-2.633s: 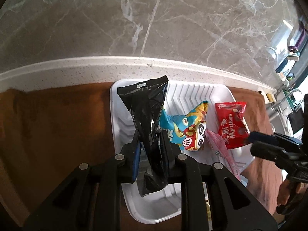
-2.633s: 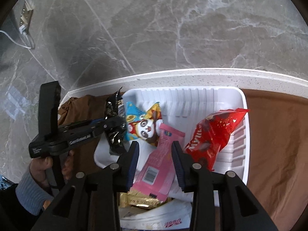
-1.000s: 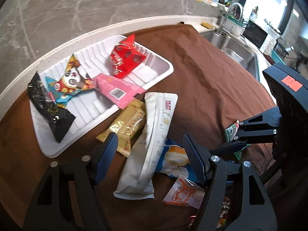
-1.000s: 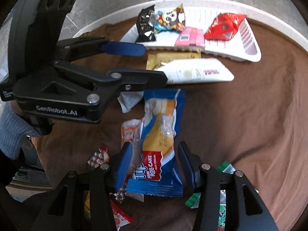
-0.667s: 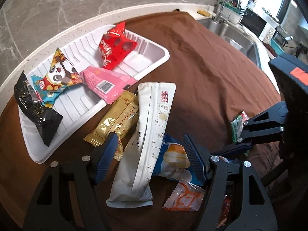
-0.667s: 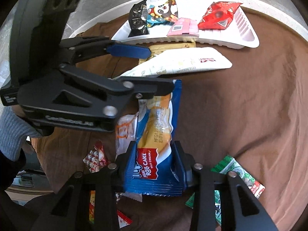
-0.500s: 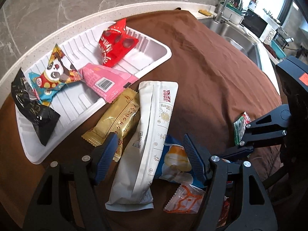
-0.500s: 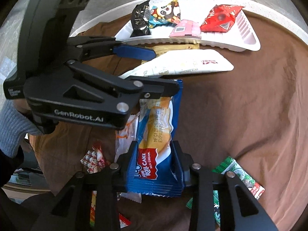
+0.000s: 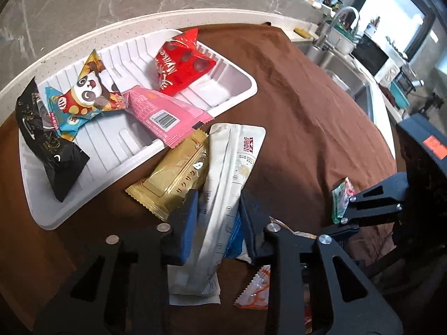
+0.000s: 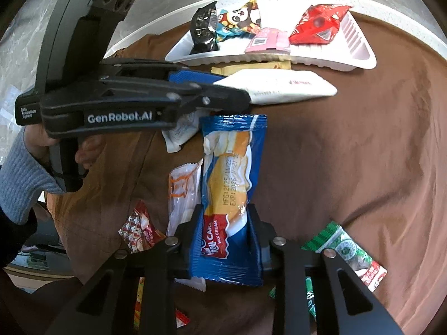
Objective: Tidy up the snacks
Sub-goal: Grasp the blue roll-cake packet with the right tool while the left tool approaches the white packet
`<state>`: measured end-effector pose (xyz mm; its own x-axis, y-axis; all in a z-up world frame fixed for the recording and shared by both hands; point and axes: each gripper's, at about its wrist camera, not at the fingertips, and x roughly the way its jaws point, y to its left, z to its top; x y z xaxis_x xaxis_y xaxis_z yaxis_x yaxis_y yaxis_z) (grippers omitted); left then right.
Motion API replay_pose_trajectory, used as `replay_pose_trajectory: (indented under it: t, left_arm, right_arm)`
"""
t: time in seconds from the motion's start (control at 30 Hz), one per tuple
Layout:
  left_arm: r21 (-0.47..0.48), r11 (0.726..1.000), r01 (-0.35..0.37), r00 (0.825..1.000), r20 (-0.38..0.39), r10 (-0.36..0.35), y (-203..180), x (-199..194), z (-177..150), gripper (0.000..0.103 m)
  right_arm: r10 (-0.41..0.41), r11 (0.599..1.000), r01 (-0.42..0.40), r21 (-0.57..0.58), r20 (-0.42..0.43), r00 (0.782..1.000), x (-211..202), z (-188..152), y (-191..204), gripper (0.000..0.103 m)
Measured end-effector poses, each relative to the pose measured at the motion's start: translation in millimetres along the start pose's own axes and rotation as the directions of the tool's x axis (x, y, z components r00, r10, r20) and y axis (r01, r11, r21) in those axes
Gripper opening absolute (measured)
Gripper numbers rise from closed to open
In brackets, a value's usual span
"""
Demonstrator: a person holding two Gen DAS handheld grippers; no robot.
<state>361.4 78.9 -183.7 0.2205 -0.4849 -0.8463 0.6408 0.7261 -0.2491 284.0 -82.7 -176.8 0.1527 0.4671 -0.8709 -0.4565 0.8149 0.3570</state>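
A white tray [image 9: 232,96] at the back holds a black packet [image 9: 47,145], a panda packet [image 9: 83,97], a pink packet [image 9: 164,114] and a red packet [image 9: 181,61]. My left gripper [image 9: 218,212] is shut on a long white packet [image 9: 232,173], next to a gold packet [image 9: 176,173] on the brown cloth. My right gripper [image 10: 225,223] is shut on a blue roll cake packet [image 10: 229,178]. The tray [image 10: 360,55], the white packet [image 10: 279,89] and the left gripper [image 10: 223,89] also show in the right wrist view.
Loose snacks lie on the cloth: a clear orange-printed packet [image 10: 181,195], a red-and-white packet [image 10: 137,229], a green packet [image 10: 349,251]. A sink and tap [image 9: 340,19] stand far right. A marble wall runs behind the counter edge.
My left gripper has closed on the long white packet. My right gripper has closed on the blue roll cake packet and holds it.
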Motion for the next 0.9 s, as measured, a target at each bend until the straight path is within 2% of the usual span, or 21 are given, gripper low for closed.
replay_pose_trajectory:
  t: [0.07,0.23,0.33,0.43,0.67,0.73,0.9]
  left_arm:
    - [-0.017,1.000,0.018,1.000,0.011,-0.017,0.5,-3.8,0.5,0.021]
    - [-0.027,0.998,0.050,0.999,0.015,-0.049,-4.7,-14.6,-3.7,0.021]
    - [-0.043,0.996,0.077,0.997,0.030,-0.076,-4.9,-23.0,-6.4,0.015]
    - [-0.057,0.994,0.094,0.995,0.048,-0.092,-5.5,-32.5,-7.2,0.015]
    - [-0.016,0.999,0.044,0.999,0.019,-0.044,-12.1,-29.3,-11.4,0.016]
    - [0.013,1.000,-0.006,1.000,-0.001,0.006,-14.7,-22.6,-11.3,0.016]
    - [0.061,0.998,-0.021,1.000,-0.021,0.022,-21.0,-14.7,-7.6,0.016]
  right_arm:
    - [0.016,1.000,-0.016,0.015,-0.001,1.000,-1.5,-2.2,-3.4,0.031]
    - [0.056,0.997,-0.057,0.061,0.007,0.998,-10.5,-9.6,-15.0,0.030]
    - [0.074,0.994,-0.075,0.085,0.018,0.997,-16.9,-11.8,-18.2,0.030]
    - [0.094,0.989,-0.097,0.110,0.034,0.995,-23.4,-11.4,-22.8,0.030]
    - [0.101,0.984,-0.108,0.142,0.051,0.994,-33.1,-12.6,-28.7,0.030]
    - [0.102,0.983,-0.109,0.146,0.054,0.993,-34.2,-11.2,-30.0,0.030]
    - [0.095,0.983,-0.102,0.152,0.049,0.994,-30.8,-12.2,-30.0,0.030]
